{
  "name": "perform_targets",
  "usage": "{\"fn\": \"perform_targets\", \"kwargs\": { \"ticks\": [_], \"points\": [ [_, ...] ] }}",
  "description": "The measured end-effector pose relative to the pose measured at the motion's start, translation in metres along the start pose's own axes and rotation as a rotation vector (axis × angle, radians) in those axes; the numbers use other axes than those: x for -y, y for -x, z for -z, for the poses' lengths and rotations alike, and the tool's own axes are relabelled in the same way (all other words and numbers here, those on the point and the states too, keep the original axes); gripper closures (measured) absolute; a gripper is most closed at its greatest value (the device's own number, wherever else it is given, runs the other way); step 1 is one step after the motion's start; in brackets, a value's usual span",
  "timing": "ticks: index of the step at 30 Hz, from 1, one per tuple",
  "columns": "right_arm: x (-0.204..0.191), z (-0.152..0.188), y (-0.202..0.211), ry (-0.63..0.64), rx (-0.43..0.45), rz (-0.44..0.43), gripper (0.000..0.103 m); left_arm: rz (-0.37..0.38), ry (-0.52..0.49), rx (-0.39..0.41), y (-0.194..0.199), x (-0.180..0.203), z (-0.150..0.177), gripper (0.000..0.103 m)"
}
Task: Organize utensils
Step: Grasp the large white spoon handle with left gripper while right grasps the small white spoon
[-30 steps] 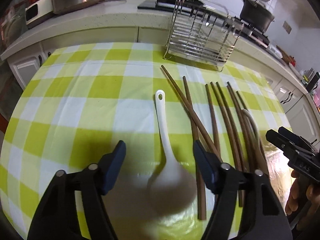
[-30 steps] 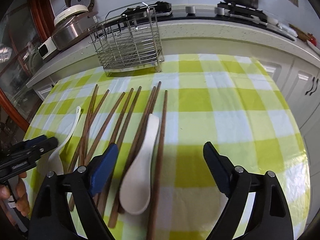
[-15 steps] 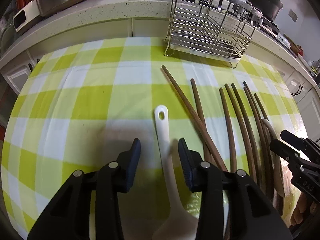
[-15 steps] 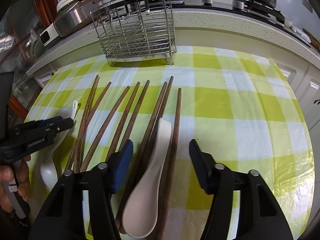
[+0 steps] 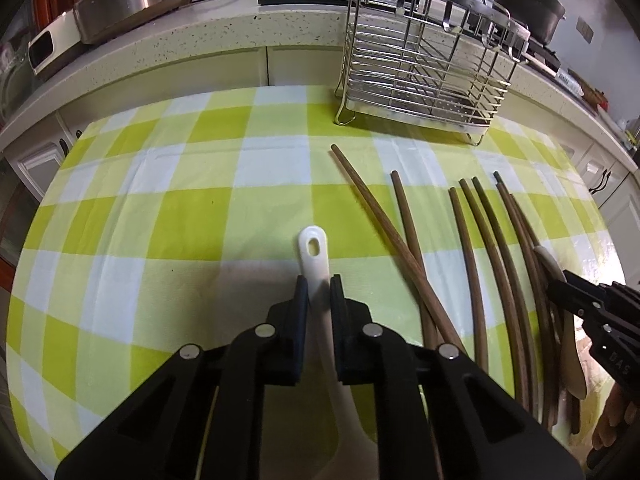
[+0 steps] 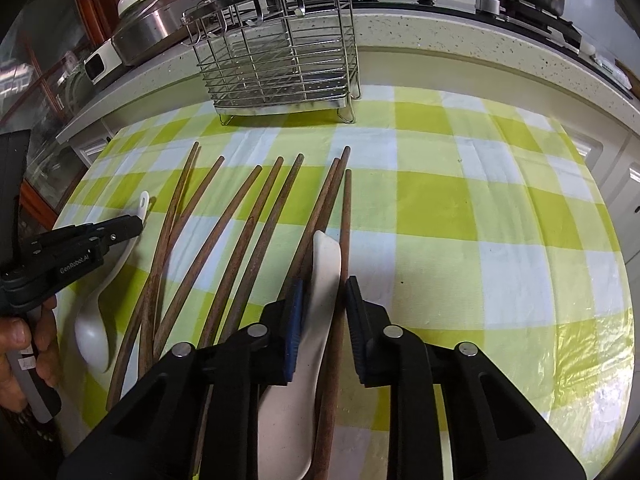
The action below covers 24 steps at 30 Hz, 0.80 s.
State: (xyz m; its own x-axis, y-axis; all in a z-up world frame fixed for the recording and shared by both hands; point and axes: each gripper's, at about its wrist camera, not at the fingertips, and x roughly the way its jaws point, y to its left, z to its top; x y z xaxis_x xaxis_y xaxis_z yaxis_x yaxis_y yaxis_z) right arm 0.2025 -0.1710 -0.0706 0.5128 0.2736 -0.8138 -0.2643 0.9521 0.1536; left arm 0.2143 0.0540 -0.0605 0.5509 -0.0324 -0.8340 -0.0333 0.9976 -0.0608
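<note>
White spoon [image 5: 316, 256] pinched by its handle in the left tool [image 5: 319, 294], flat on the checked counter [image 5: 192, 216] | brown chopsticks [image 5: 472, 264] fanned just right of it | right tool [image 6: 322, 300] narrow around cream spoon [image 6: 324, 280] and one chopstick, grip unclear | wire rack [image 6: 280, 52] beyond both

Green-and-white checked tablecloth [image 5: 160, 216] spreads across the table, glossy under the light. Behind it runs a speckled pale stone countertop [image 5: 224, 36] over white cabinet doors [image 5: 36, 168]. Up on that counter, far left, sits a stainless steel lidded cooker with a white base [image 5: 132, 4]; on the other side, a black pot [image 5: 528, 4] sits on the black gas hob [image 6: 528, 12]. Far left in the right wrist view, a red-brown wooden glass-fronted cabinet [image 6: 40, 76].
</note>
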Motion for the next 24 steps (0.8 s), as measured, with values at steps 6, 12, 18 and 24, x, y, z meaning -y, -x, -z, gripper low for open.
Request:
{"fn": "perform_targets", "kwargs": {
  "ticks": [6, 12, 18, 24],
  "points": [
    [0.0, -0.002, 0.007, 0.004, 0.021, -0.016, 0.094, 0.019, 0.019, 0.017, 0.011, -0.004, 0.002, 0.103],
    [-0.003, -0.001, 0.018, 0.013, 0.057, -0.024, 0.094, 0.035, 0.035, 0.031, 0.025, -0.008, 0.009, 0.103],
    [-0.004, 0.0, 0.034, 0.016, 0.096, -0.036, 0.094, 0.044, 0.046, 0.052, 0.038, -0.013, 0.013, 0.103],
    [-0.007, -0.002, 0.052, 0.017, 0.137, -0.047, 0.094, 0.019, 0.011, 0.07, 0.038, -0.012, 0.008, 0.044]
  ]
}}
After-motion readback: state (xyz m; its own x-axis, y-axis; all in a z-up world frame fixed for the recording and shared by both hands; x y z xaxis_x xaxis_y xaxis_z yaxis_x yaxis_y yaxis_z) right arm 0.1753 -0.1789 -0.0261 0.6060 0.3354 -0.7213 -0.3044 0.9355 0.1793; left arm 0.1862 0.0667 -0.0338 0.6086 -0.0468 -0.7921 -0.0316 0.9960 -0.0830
